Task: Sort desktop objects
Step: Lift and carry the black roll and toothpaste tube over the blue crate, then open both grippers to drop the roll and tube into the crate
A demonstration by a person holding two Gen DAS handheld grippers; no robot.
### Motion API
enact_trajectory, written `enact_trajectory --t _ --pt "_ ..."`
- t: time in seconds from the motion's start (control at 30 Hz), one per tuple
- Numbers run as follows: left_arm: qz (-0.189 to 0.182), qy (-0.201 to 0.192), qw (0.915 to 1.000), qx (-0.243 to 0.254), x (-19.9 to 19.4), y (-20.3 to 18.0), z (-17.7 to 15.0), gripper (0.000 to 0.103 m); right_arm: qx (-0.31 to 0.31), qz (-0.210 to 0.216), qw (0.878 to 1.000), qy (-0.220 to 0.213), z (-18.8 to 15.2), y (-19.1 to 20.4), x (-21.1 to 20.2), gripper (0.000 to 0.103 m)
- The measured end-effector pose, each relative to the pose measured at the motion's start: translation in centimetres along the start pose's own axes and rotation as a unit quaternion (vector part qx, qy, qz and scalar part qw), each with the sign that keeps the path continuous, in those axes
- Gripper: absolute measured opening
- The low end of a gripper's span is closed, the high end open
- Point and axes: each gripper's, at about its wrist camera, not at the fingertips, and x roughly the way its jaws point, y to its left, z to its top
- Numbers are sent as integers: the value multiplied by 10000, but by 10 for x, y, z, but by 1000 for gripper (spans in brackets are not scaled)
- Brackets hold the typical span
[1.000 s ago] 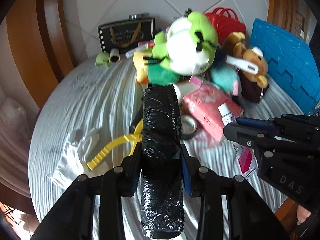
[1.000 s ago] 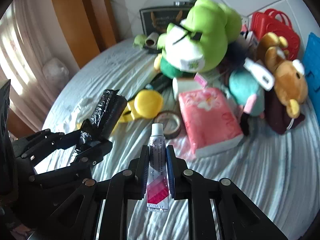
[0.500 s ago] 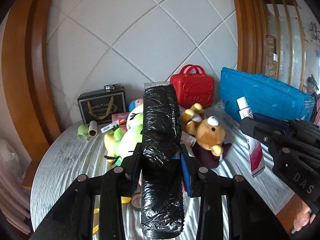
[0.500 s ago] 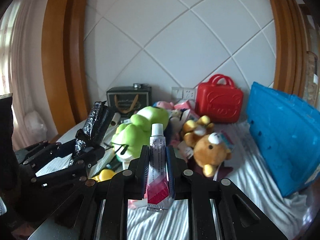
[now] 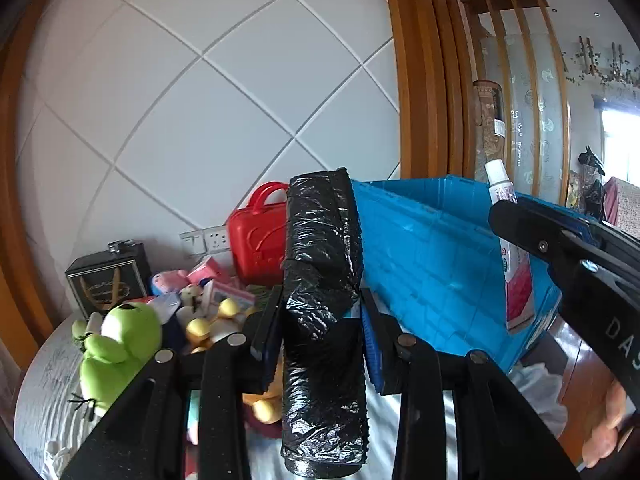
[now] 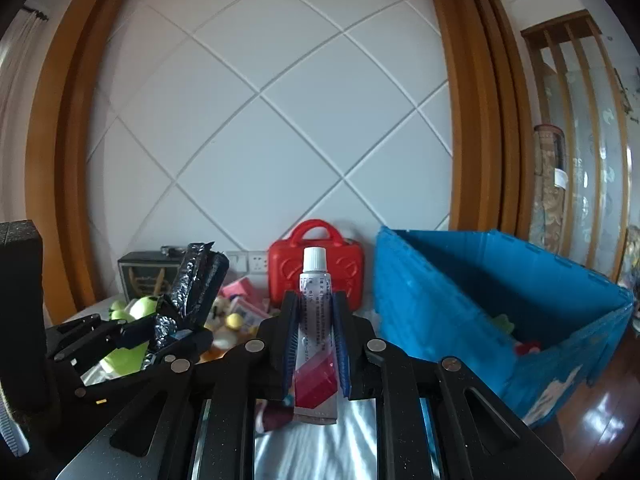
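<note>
My right gripper (image 5: 600,280), body: white letters "DAS", cut off by the edge of the left wrist view.
Tube (image 6: 316,328) in my right gripper: rows of small dark print on the white upper part, too small for me to read.
Black gift bag (image 5: 106,284): gold emblem with lettering, illegible.
Blue crate (image 6: 560,384), outer wall: white sticker, markings unreadable.
Glass panel (image 5: 520,120) behind the crate: pale printed figures, not legible.

Glossy black roll (image 5: 322,304), red-and-white tube (image 6: 316,340), blue crate (image 6: 460,304), red case (image 6: 316,268).
</note>
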Motion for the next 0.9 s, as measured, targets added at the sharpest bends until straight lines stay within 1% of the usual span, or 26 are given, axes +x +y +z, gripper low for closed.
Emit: enact_trajectory --t 0.1,0.2,0.3,0.4,0.5,0.6,0.7,0.73,0.8,0.9 --pt "-98 -130 9998 64 29 -65 29 34 25 -209 9996 -198 12 -68 3 17" --pt "-203 -193 9995 172 56 -125 53 34 70 -435 9986 -278 25 -137 10 17" --pt "-257 -240 9991 229 80 -175 77 34 166 -619 9975 -294 35 -196 18 17" --pt "-292 -170 9990 279 104 -216 94 34 238 -758 9966 -234 39 -243 33 17" --pt "-386 87 9988 291 129 -243 101 34 281 -903 9955 -53 36 -275 44 17" --pt "-440 393 9976 349 151 -266 101 34 315 -1041 9937 281 28 -300 63 17" --pt "-467 687 9958 376 168 -282 98 34 420 -1047 9919 584 15 -320 78 17" --pt "-554 735 9952 344 171 -284 99 34 410 -1055 9913 678 12 -324 83 17" --pt "-529 720 9951 420 171 -289 99 34 401 -1102 9895 841 8 -332 93 17" --pt "-559 650 9952 468 170 -290 97 34 399 -1092 9893 885 4 -335 99 17"
